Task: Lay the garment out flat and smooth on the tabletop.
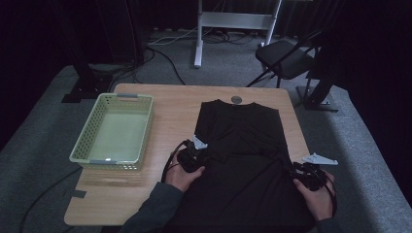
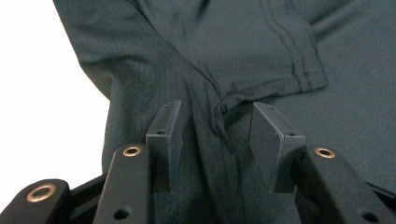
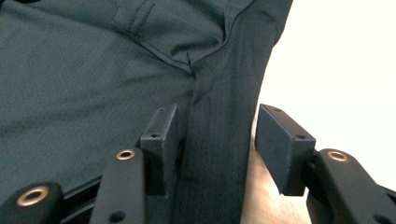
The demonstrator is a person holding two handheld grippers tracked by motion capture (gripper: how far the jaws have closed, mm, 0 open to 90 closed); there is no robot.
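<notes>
**On the table: shirt laid flat, both claws lined up at its sides**

On the table (image 1: pixel 170 104) a dark t-shirt (image 1: pixel 240 145) lies spread out flat, collar pointing away from the person and the bottom hem hanging toward their edge. It takes up the right half of the wood, with a pale green basket (image 1: pixel 85 145) sitting well off to the left, nothing in it as far as I can see.

The left claw (image 2: pixel 214 135) is wide open and straddles a bunched ridge of fabric just under the sleeve seam. In the high view it sits at the shirt's left edge (image 1: pixel 192 158). The right claw (image 3: pixel 217 140) is wide open too, with the shirt's side edge running up between its jaws; in the high view it's at the right edge (image 1: pixel 306 174). Neither one has pinched anything yet.

My read: this is the grab step of a fold, both sides about to be picked up near the armpits. Next move needs both claws to close on the cloth at once, deep enough to catch the layers, then lift evenly. The right one looks close to the edge, so it might slip off.
</notes>
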